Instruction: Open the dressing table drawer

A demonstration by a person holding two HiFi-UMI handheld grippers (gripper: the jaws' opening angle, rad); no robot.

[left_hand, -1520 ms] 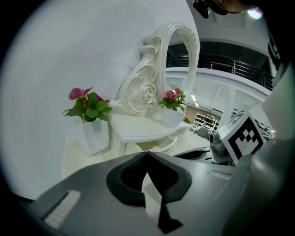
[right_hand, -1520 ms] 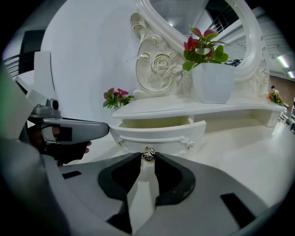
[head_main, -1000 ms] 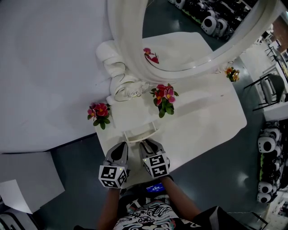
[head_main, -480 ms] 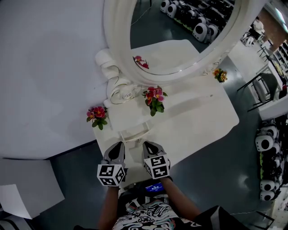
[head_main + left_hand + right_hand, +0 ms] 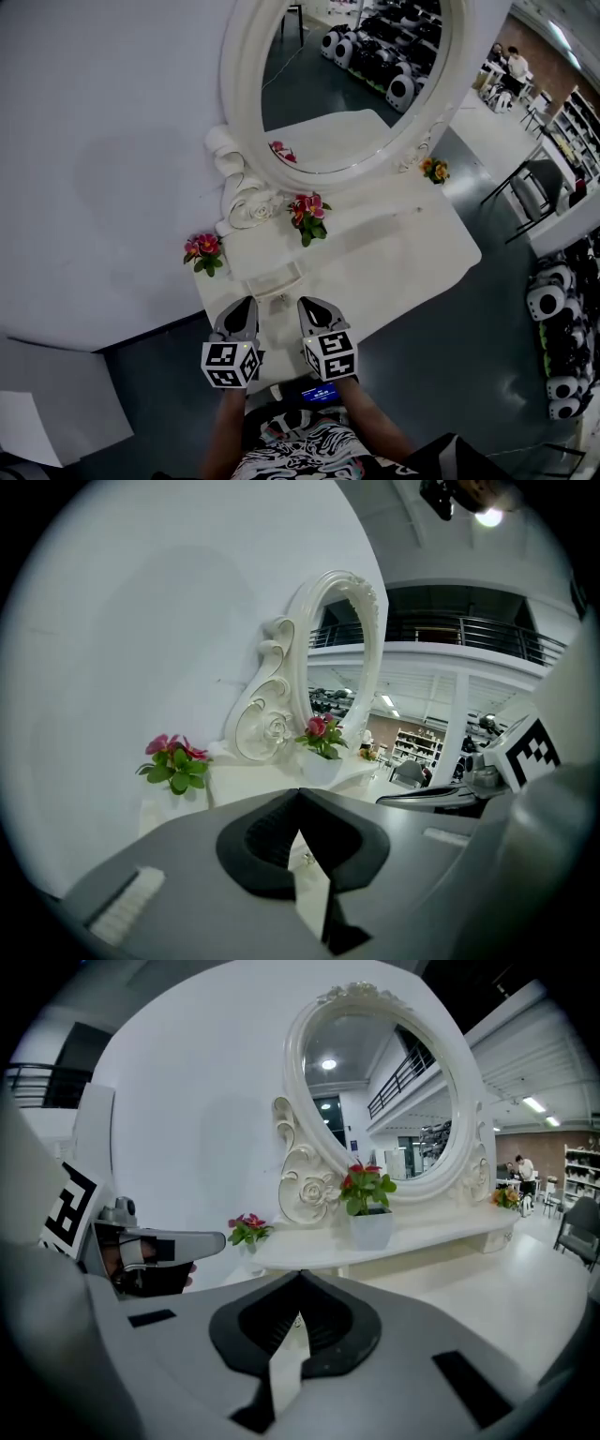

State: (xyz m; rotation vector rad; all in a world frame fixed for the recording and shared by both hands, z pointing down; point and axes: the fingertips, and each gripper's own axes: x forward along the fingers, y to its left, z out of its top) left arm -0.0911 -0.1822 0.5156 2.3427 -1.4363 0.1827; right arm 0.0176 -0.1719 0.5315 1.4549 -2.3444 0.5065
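Wall (image 5: 103, 141): plain white, behind the furniture.

Floor (image 5: 450, 356): dark, visible to either side of the furniture.

Dressing table counter (image 5: 412, 253): white, set against the wall, with a raised tier along its back edge.

Mirror (image 5: 347, 84): oval, in a white carved frame, upright on the counter. A scroll carving with a rose (image 5: 251, 208) sits at the foot of the frame on its left side.

Flowers: one pink bunch (image 5: 203, 251) at the left end of the counter, a red-and-pink potted plant (image 5: 306, 214) on the tier in front of the mirror, and a small orange bunch (image 5: 433, 170) towards the far right end.

Drawer (image 5: 272, 281): small, white, with a curved front, at the left end of the raised tier. It lies just ahead of both grippers and touches neither. Whether it is pulled out cannot be determined.

Left gripper (image 5: 240, 307): over the near edge of the counter, pointed at the drawer. Its jaws are closed tip to tip with nothing between them.

Right gripper (image 5: 309, 307): just beside the left one, apart from it. Its jaws are likewise closed and empty.
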